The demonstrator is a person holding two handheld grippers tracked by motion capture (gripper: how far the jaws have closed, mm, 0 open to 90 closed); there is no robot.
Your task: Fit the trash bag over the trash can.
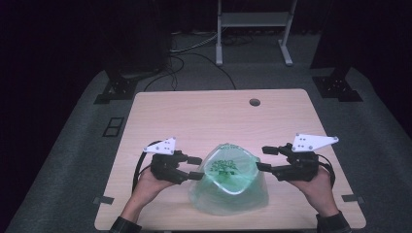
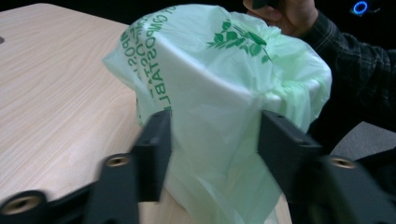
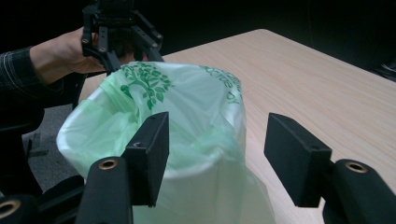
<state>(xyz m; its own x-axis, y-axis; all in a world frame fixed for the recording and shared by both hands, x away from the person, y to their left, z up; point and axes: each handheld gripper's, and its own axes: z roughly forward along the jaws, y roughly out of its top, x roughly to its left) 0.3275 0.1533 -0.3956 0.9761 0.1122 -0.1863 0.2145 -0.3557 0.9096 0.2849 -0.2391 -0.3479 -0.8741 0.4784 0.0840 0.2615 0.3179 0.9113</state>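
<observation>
Roughly now: I have a gripper on each side of the bag, which sits at the near middle of the table
Bag: thin green film with green print, draped over a pale round container whose rim shows through; mouth faces up
Left gripper: tips at the bag's left edge; in the left gripper view film lies between the jaws, yet I see a gap to each pad, so I call them apart, not clamped
Right gripper: jaws apart, nothing pinched; tips just right of the bag, not touching it in the high view
Why so: two hands opposite each other suit working the film around the rim, I judge, one side tugged while the other waits; the bag stays central so both reach it
High view adds: both hands at once, the bag's whole outline, bare tabletop beyond
Left gripper view adds: lettering down the bag's side, leaf print on top, the other hand behind the bag
Right gripper view adds: the open mouth and pale rim inside, with the left gripper standing over the far edge
Unsure: whether the left pads graze film; too soft to tell
</observation>
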